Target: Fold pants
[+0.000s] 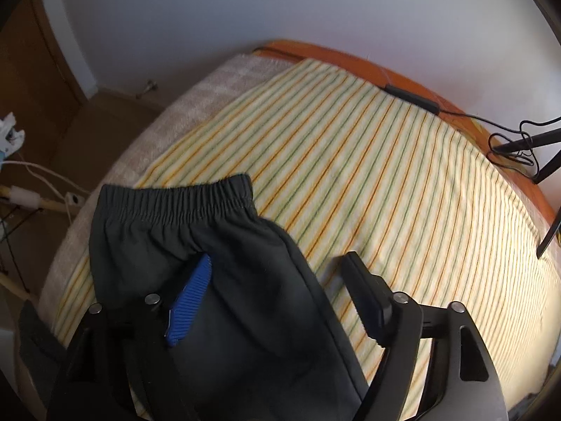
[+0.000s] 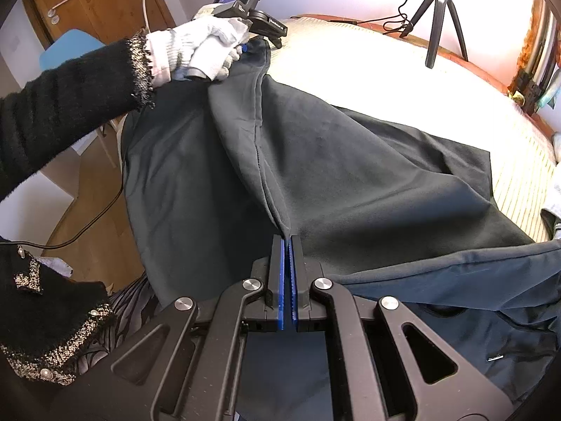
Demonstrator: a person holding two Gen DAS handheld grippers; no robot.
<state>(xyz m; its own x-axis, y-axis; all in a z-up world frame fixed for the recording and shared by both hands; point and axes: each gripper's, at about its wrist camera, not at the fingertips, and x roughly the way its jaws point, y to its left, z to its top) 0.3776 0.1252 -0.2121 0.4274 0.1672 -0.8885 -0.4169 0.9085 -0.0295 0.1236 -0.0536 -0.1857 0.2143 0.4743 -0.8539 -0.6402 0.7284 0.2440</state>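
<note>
The dark grey pants (image 1: pixel 224 280) lie over the striped bed sheet (image 1: pixel 385 182), their elastic waistband (image 1: pixel 175 200) toward the bed's left edge. My left gripper (image 1: pixel 280 273) is open, the waist fabric draped between its fingers, the blue pad (image 1: pixel 191 301) partly covered. In the right wrist view the pants (image 2: pixel 350 168) spread across the bed. My right gripper (image 2: pixel 288 242) is shut on a raised fold of the pants. The left gripper (image 2: pixel 261 40) sits at the far end, held by a white-gloved hand (image 2: pixel 203 52).
A tripod (image 2: pixel 441 17) with cables stands at the bed's far side. A black cable and box (image 1: pixel 413 98) lie along the orange bed frame (image 1: pixel 350 56). Wooden floor (image 1: pixel 87 129), a door and white cords are to the left. Another garment (image 2: pixel 455 298) lies near right.
</note>
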